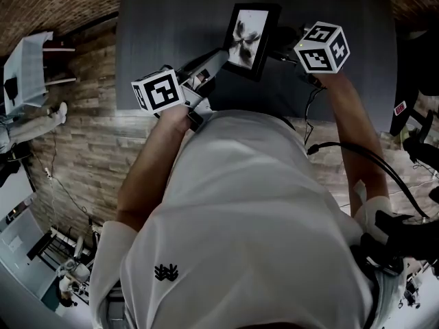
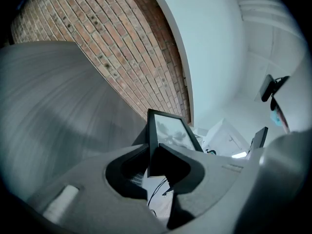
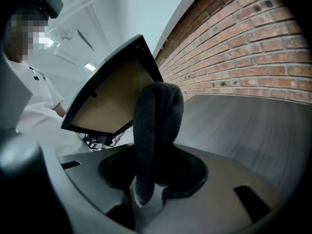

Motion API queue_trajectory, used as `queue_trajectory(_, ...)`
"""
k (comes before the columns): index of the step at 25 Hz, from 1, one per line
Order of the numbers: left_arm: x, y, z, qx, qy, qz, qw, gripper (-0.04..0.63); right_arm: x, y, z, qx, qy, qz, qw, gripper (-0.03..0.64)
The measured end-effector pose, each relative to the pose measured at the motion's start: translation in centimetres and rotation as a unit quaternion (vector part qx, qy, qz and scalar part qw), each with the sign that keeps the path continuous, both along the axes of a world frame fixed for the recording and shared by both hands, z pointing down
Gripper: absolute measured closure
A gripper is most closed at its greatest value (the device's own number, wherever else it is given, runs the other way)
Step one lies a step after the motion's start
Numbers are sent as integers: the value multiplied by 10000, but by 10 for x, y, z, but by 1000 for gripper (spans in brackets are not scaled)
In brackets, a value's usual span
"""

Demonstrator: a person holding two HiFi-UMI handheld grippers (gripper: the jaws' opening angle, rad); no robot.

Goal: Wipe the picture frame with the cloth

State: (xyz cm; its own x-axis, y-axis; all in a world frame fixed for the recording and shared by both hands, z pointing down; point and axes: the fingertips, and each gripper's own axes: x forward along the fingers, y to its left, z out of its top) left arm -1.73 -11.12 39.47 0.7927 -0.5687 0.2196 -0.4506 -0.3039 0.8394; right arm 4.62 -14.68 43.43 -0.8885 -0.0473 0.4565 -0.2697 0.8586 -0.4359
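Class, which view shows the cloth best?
The right gripper view: the dark cloth fills its centre, pinched between the jaws. The left gripper view shows the picture frame, no cloth; in the head view it cannot be made out.

Tabletop (image 1: pixel 171 26) open left of frame (image 1: pixel 248 36); cloth (image 3: pixel 156 130) at its back

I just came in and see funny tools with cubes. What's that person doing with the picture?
A person holds a gripper in each hand over a grey table. The left gripper is clamped on the edge of a black picture frame, holding it up off the table. The right gripper is shut on a folded dark cloth, close to the frame's brown back. I can't tell if they touch.
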Motion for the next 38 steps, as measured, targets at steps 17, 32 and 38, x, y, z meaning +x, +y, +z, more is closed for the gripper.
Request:
queue_trajectory(17,-49,-12,-2,117,-51,-617,9980,520,-57,133,21,-385,205,-1418,9889,469)
queue_trajectory(32,-64,-59,80,-336,-1282,-1199,9839,520,64,138,64,-1023,570,1575,9806,469)
queue_trajectory(38,-53,-86,121,-518,-1868,-1219,9734,520,99,132,73,-1125,642,2035,9705,469)
